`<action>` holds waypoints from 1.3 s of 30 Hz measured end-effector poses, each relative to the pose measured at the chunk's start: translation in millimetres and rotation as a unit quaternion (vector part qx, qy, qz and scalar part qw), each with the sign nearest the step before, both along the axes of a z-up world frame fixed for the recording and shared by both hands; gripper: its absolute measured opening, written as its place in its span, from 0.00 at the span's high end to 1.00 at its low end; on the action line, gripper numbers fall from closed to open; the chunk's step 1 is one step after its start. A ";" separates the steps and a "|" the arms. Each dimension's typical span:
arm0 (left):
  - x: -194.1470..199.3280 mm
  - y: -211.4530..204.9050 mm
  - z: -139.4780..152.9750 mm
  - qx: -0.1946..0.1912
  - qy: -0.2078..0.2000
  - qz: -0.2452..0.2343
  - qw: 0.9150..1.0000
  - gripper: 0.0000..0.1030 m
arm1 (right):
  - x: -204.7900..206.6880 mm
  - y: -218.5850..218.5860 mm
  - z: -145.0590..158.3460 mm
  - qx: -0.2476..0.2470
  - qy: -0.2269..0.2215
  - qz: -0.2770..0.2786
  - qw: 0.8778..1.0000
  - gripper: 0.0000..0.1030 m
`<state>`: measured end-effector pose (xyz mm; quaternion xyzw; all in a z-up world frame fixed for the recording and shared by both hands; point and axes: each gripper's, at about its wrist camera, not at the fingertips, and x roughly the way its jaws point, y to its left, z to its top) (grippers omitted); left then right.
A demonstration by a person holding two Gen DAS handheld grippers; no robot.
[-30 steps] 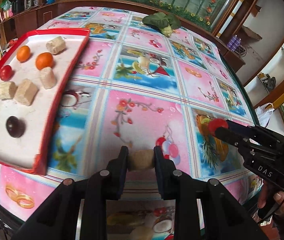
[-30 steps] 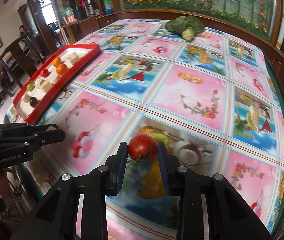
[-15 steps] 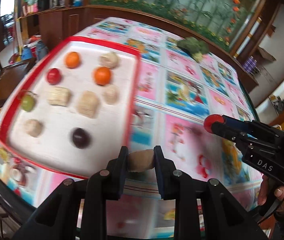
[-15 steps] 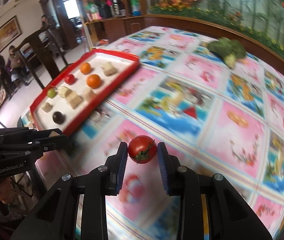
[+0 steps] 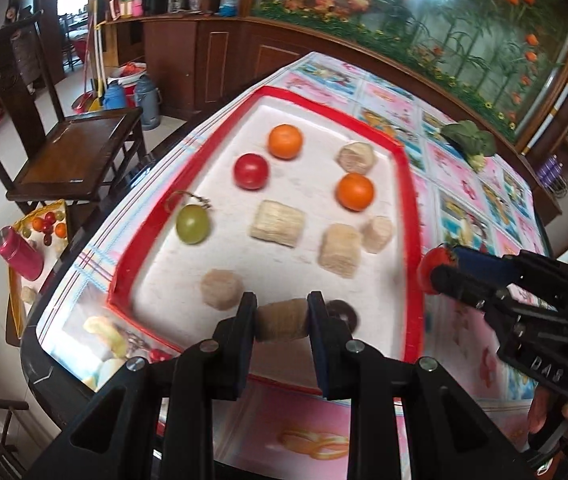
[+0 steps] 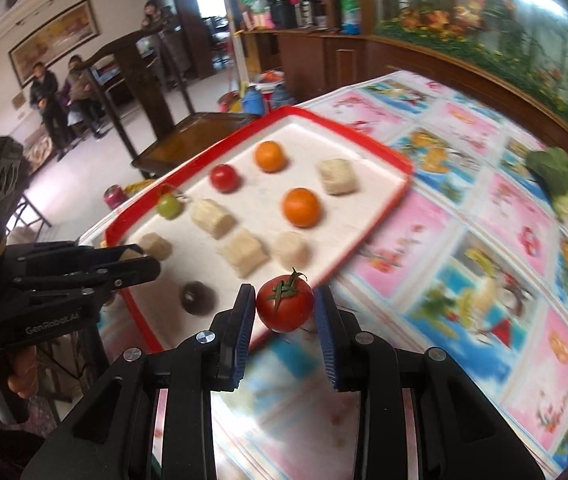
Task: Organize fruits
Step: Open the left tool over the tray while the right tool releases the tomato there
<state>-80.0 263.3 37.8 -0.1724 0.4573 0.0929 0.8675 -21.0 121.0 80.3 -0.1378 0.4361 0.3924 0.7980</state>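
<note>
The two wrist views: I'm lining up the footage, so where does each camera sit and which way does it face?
Left wrist: rides the left gripper, looking along its jaws, shut on a beige fruit piece, over the red tray; the right gripper shows at right.
Right wrist: rides the right gripper, which holds a tomato, facing the tray's near corner; the left gripper shows at left.
Shared: tray, its fruit, both grippers.
</note>
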 end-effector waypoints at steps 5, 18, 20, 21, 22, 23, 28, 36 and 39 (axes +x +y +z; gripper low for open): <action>5.1 3.9 -12.5 -0.003 0.014 0.001 1.000 0.73 | -6.2 28.3 -17.4 -0.018 0.005 0.031 0.999 0.72; 16.5 1.9 -25.8 0.008 0.022 -0.004 1.000 0.73 | 6.6 37.5 -37.0 -0.032 0.017 0.029 0.999 0.72; 17.1 2.2 -25.6 0.010 0.022 0.000 1.000 0.73 | 6.8 39.5 -37.2 -0.034 0.014 0.031 0.999 0.72; 17.4 1.8 -25.7 0.011 0.022 0.000 1.000 0.73 | 6.7 40.7 -37.2 -0.035 0.012 0.032 0.999 0.72; 17.7 1.3 -25.7 0.014 0.022 0.000 1.000 0.72 | 6.5 41.2 -37.2 -0.037 0.011 0.032 0.999 0.72; 17.8 1.0 -25.6 0.014 0.022 -0.002 1.000 0.69 | 6.4 41.0 -37.2 -0.037 0.012 0.031 0.999 0.71; 16.4 -2.7 -24.5 0.031 0.025 0.007 0.999 0.38 | 6.5 37.8 -37.2 -0.038 0.021 0.021 0.999 0.70; 6.5 -0.8 -21.8 0.023 0.014 0.009 1.000 0.37 | -6.5 28.4 -25.7 -0.045 0.003 0.001 0.999 0.68; -1.3 -4.0 -18.4 0.027 0.011 0.017 0.999 0.37 | -15.4 22.8 -19.3 -0.047 -0.006 -0.006 0.999 0.68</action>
